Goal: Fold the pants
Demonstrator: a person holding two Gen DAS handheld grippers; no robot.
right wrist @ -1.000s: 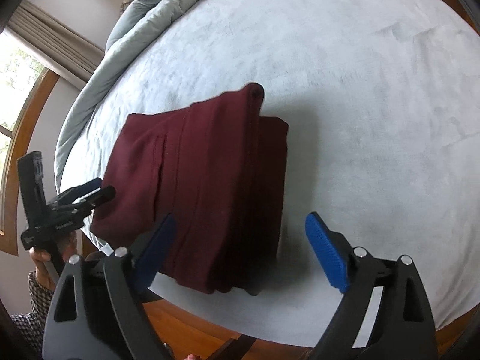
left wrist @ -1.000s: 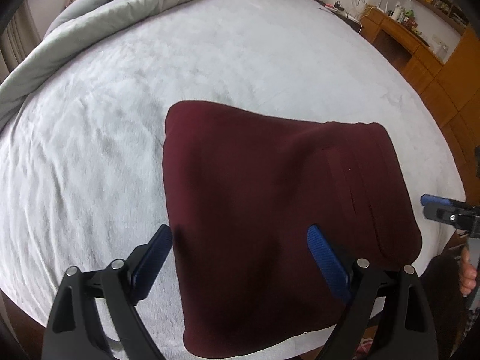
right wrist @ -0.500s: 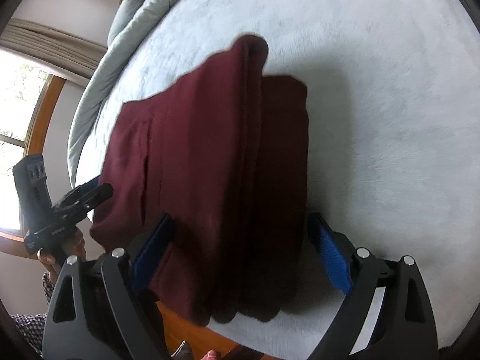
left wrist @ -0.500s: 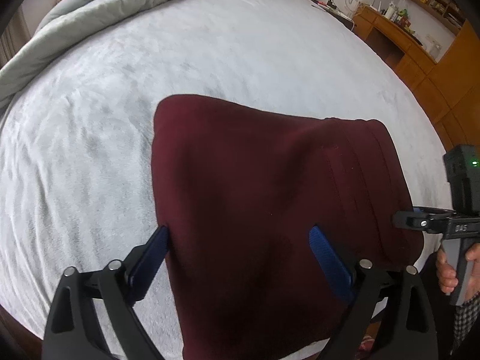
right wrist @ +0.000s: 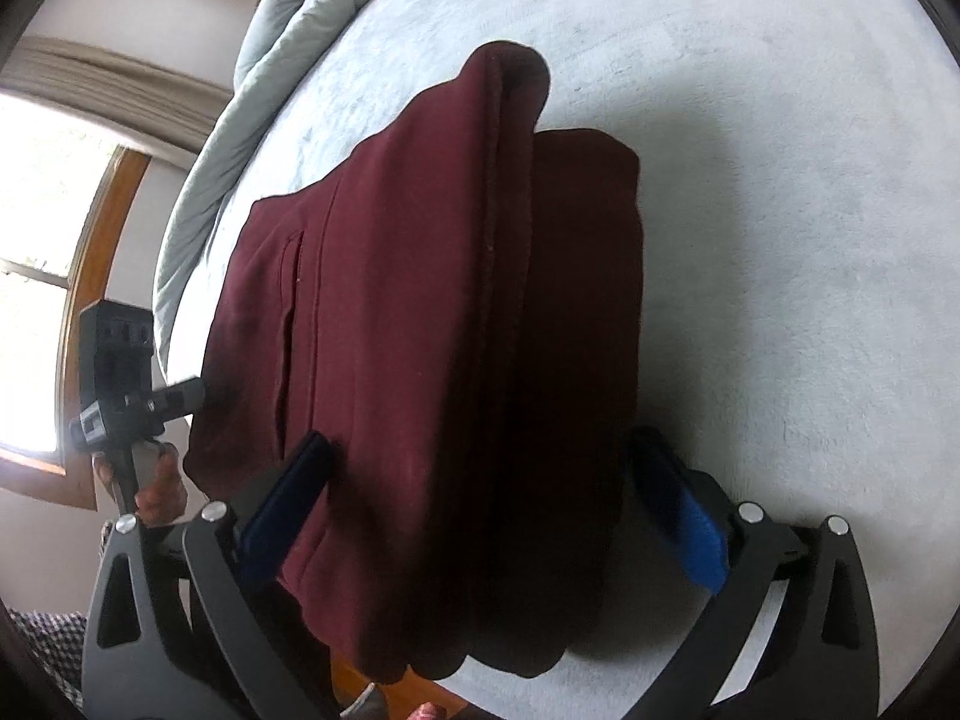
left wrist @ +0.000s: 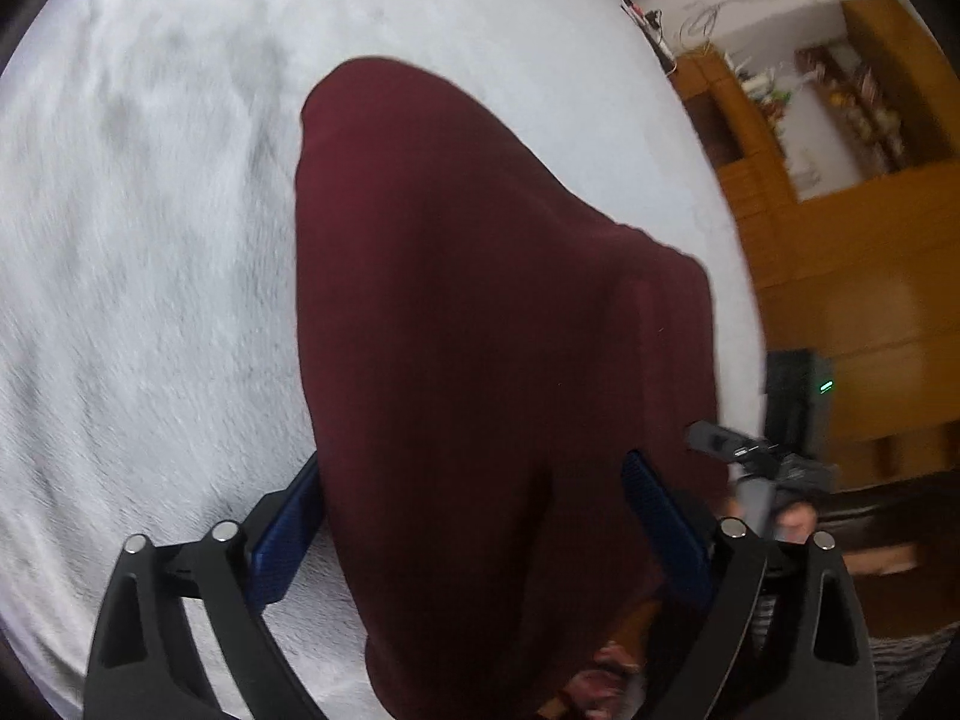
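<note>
The bed (right wrist: 780, 240) carries the maroon pants (right wrist: 450, 330), already folded into a thick stack near its 6 o'clock edge. Little seems left beyond squaring up. The right claw (right wrist: 480, 516) is opening, straddling the stack; the left claw (left wrist: 474, 528) stands open astride it.

Bright window (right wrist: 36, 276), seemingly wooden cabinets (left wrist: 840, 276)

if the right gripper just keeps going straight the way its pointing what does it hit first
Most likely the folded maroon pants. The right gripper points down at them, its jaws opening with the near end of the stack between the pads. The white bed cover lies beneath; exact depth is unclear.
</note>
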